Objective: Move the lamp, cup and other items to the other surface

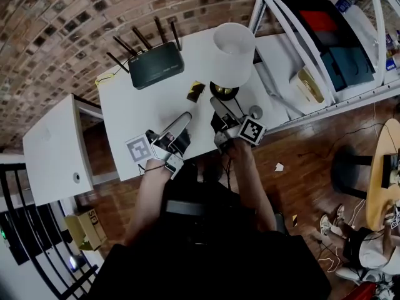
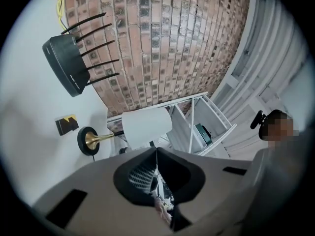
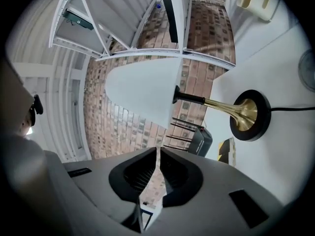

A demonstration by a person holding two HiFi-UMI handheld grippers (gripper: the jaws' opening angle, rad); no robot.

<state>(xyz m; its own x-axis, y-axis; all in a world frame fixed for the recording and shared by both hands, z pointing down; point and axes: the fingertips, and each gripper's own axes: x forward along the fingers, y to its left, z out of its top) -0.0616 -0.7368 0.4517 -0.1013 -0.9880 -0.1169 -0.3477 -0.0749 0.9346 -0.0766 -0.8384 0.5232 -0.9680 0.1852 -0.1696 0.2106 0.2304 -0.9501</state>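
Over the near edge of the white desk (image 1: 134,114), the left gripper (image 1: 185,117) and right gripper (image 1: 217,104) both have their jaws shut tight together, holding nothing. Just beyond the right one the lamp (image 1: 234,54) stands upright. A black router (image 1: 156,65) sits farther back, near the brick wall (image 1: 62,17).

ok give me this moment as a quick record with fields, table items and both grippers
surface: white table by a brick wall
lamp: upright on the table, white shade, brass stem, black base
router: black with antennas, left of the lamp
black-and-yellow item: small, lies between router and lamp base
round grey object: on the table right of the lamp base, kind unclear
left gripper: jaws together, nothing between them
right gripper: jaws together, empty, close to the lamp base
progress: nothing picked up yet
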